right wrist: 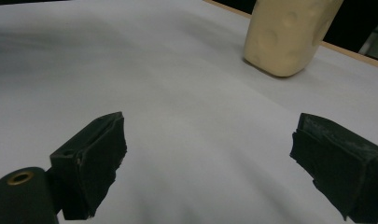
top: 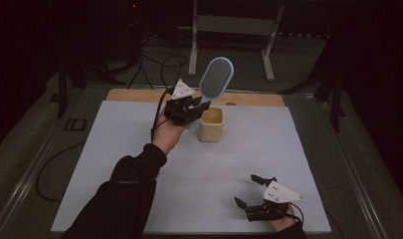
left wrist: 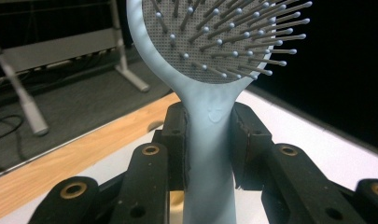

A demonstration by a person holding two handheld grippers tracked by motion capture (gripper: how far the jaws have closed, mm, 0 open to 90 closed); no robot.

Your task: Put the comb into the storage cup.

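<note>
Two black jaws clamp the hairbrush (left wrist: 210, 154) handle (smooth pale-blue plastic, oval bristled head).

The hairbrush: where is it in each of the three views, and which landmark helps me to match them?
High view: the hairbrush stands upright at top centre, held by the left gripper just behind the cream cup.
Left gripper view: it runs up the middle, handle clamped between the jaws, bristled head at the top.
Right gripper view: not in it.
Shared landmark: the cream cup, upper right in the right gripper view, and the white sheet.
</note>
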